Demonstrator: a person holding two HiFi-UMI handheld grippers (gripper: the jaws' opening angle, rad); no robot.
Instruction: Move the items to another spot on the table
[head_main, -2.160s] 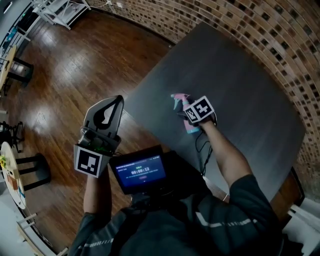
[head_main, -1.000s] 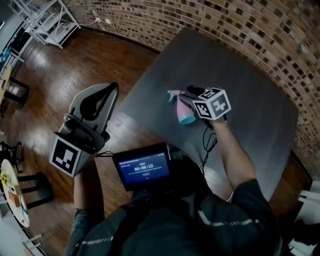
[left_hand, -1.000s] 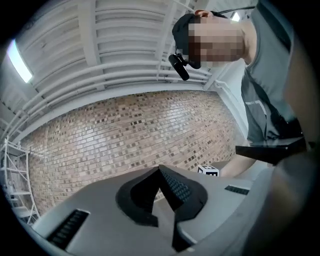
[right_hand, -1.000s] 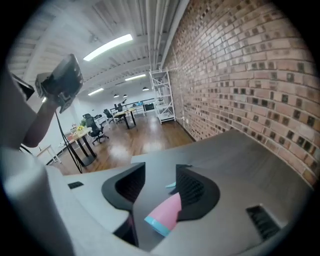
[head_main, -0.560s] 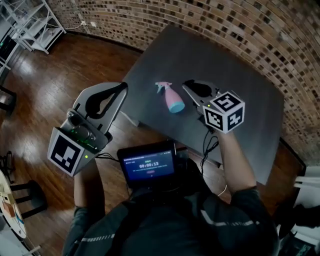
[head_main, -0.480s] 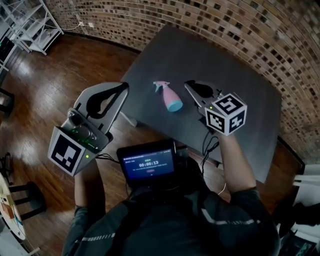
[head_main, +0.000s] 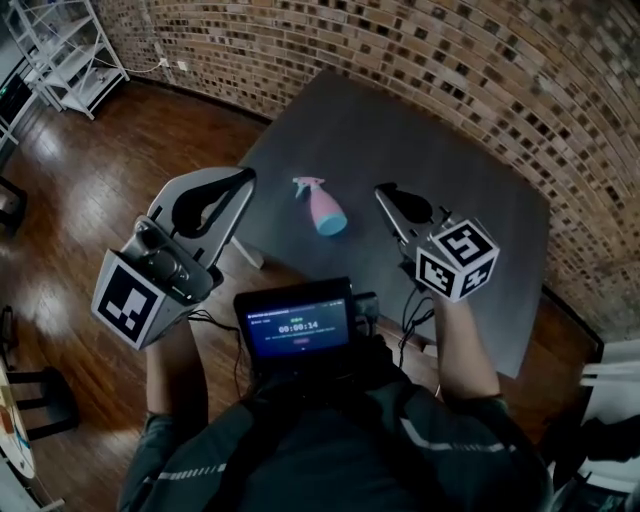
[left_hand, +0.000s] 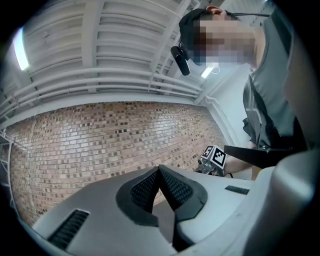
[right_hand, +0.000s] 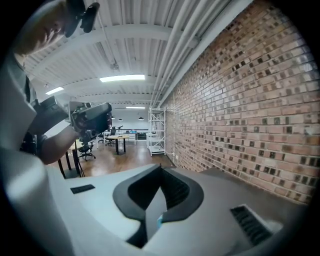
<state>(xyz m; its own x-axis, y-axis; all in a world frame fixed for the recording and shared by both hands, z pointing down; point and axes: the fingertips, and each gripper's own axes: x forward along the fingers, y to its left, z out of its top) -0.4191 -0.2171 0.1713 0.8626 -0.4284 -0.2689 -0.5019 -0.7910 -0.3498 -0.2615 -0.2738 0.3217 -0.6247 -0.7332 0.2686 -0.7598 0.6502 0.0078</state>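
Item: pink spray bottle (head_main: 322, 208) with a blue base, lying on its side, nozzle pointing away from the person.
Location: near-left part of the dark grey table (head_main: 440, 150), apart from both grippers.
Bottle label: no print legible.
Left gripper (head_main: 245, 177): jaws pressed together, nothing between them; held up by the table's left edge.
Right gripper (head_main: 384, 190): jaws pressed together, empty; raised to the right of the bottle.
Marker cubes (head_main: 457, 260): black-and-white square codes, no lettering.
Chest screen (head_main: 296, 325): blue display, timer reads 00:00:14.
Surroundings: brick wall (head_main: 480, 50), wooden floor (head_main: 90, 160).
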